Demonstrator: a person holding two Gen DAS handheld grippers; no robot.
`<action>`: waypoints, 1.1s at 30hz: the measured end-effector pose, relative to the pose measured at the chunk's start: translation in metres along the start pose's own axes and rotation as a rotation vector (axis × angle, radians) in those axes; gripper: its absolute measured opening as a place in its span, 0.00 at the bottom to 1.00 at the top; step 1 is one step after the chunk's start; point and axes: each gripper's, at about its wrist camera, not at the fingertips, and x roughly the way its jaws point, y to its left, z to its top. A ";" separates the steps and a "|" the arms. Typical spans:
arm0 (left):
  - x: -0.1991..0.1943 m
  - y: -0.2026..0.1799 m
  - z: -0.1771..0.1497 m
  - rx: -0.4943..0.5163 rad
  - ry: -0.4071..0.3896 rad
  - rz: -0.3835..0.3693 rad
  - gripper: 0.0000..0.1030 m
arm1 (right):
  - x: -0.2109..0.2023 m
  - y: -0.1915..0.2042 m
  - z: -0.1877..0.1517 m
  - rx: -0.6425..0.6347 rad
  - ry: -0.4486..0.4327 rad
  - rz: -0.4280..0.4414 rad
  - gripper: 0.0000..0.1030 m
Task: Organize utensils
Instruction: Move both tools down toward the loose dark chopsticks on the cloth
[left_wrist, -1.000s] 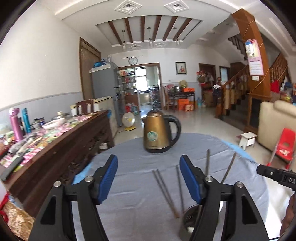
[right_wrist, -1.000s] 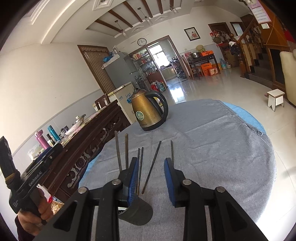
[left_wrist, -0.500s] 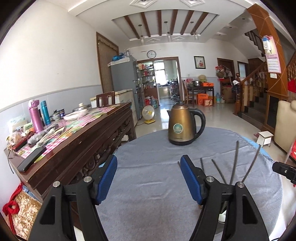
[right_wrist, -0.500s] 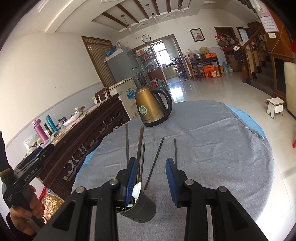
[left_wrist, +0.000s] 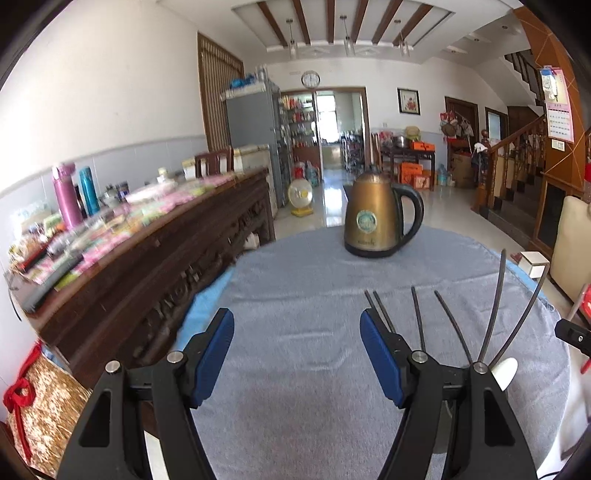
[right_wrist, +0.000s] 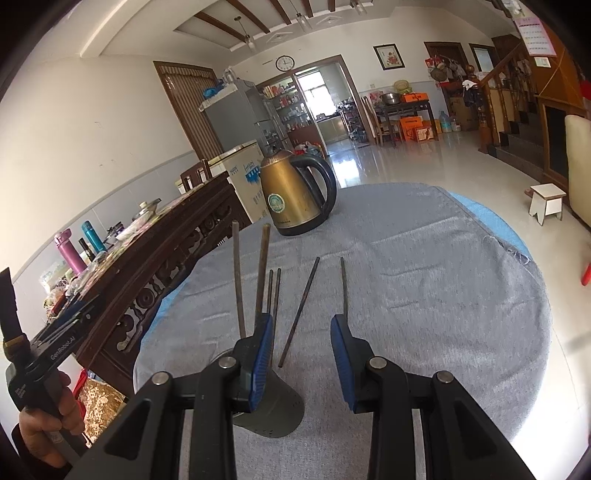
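Several dark chopsticks (right_wrist: 297, 312) lie on the grey cloth of the round table (right_wrist: 424, 280). A grey perforated utensil holder (right_wrist: 275, 406) stands near the front edge with two chopsticks (right_wrist: 238, 280) upright in it. My right gripper (right_wrist: 301, 360) is open and empty, its left finger beside the holder. My left gripper (left_wrist: 297, 356) is open and empty above the cloth; the loose chopsticks (left_wrist: 417, 317), the two upright ones (left_wrist: 495, 306) and a white spoon tip (left_wrist: 504, 371) show at its right.
A gold electric kettle (left_wrist: 376, 218) (right_wrist: 291, 194) stands at the far side of the table. A dark wooden sideboard (left_wrist: 147, 251) with bottles and clutter runs along the left. A small white stool (right_wrist: 546, 201) is on the floor at the right.
The left gripper has swung left and away from the holder. The right gripper has drawn back slightly; the holder now stands upright with two chopsticks in it.
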 end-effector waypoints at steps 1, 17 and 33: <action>0.006 0.001 -0.002 -0.006 0.018 -0.008 0.69 | 0.002 -0.001 -0.001 0.005 0.006 0.000 0.34; 0.094 0.011 -0.046 -0.066 0.282 -0.032 0.69 | 0.059 -0.033 -0.018 0.082 0.131 -0.028 0.34; 0.173 0.005 -0.034 -0.024 0.421 -0.151 0.69 | 0.147 -0.064 0.009 0.077 0.274 -0.081 0.34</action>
